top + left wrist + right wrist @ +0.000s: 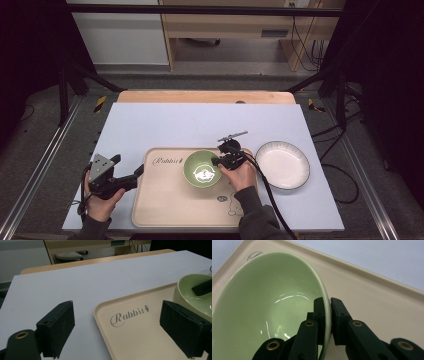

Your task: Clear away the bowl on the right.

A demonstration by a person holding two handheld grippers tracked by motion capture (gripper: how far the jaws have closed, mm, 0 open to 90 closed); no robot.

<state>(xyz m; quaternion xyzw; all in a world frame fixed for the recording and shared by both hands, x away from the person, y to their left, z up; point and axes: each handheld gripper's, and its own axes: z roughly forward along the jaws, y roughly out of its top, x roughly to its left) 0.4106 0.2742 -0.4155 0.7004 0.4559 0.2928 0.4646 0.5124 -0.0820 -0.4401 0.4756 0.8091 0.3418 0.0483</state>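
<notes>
Right gripper [327, 315] pinching green bowl [269, 305] rim, 1 jaw inside, 1 outside — likely for lifting. Bowl on tray [165, 200], white plate [282, 164] beside. Left gripper [125, 330] spread, empty — idle over tray edge.

Glossy green bowl [202, 169] sits upright on the beige tray [165, 200], empty.

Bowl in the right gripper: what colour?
Pale green, glossy, plain inside. The bowl shows best in the right gripper view, its rim pinched by the right gripper.
</notes>
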